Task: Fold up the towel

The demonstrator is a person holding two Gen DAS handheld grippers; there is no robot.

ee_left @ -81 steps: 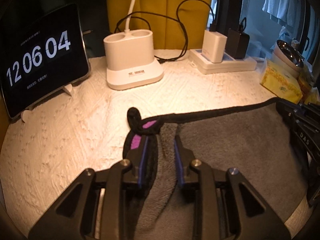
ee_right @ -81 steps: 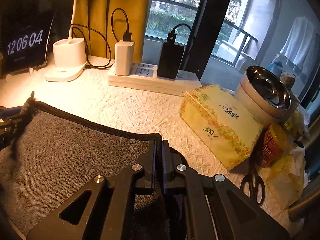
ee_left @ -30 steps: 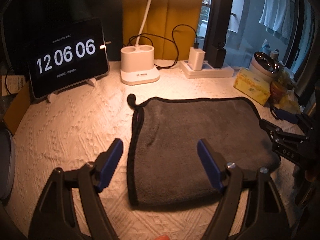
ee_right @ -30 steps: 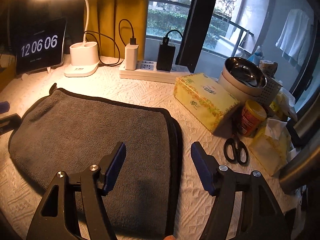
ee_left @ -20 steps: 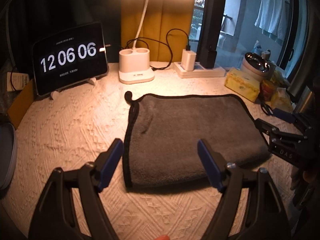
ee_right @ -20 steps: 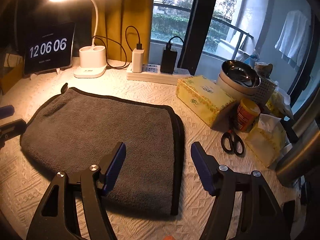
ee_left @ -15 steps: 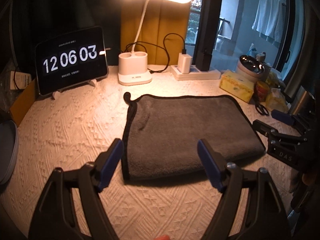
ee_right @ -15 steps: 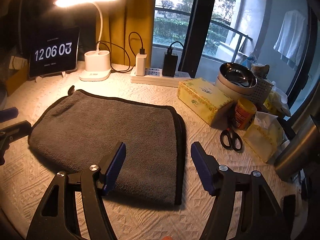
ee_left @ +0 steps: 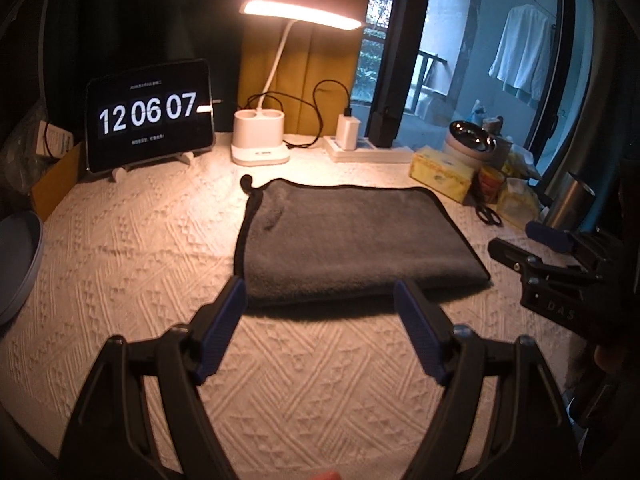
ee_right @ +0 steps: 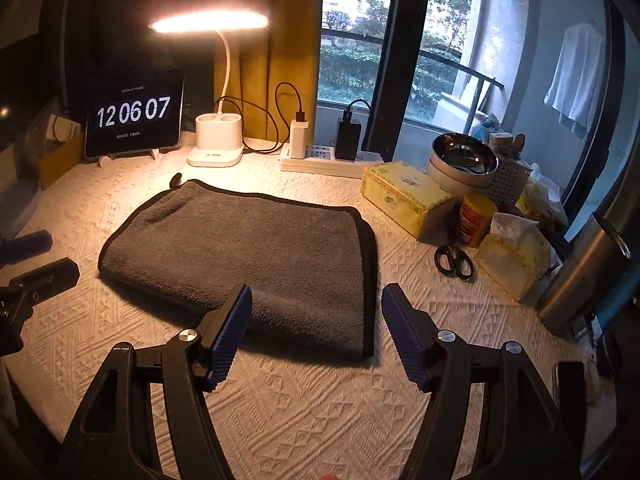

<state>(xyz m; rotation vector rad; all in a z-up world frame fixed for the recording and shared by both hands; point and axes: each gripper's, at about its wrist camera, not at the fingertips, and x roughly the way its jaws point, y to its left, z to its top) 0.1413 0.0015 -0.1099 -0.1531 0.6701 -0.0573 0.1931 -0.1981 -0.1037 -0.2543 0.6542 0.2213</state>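
Note:
A dark grey towel with black edging lies folded flat on the white textured table cover; it also shows in the right wrist view. My left gripper is open and empty, held back above the towel's near edge. My right gripper is open and empty, held back above the towel's near right corner. Each gripper shows at the side of the other's view: the right one, the left one.
A tablet clock, a lit desk lamp and a power strip stand at the back. A tissue box, steel bowl, jar, scissors and steel tumbler crowd the right. A grey plate sits far left.
Both grippers, shut on the towel's far edge 2.7 s ago, have let go, opened and pulled back and up. The towel stays folded on the table.

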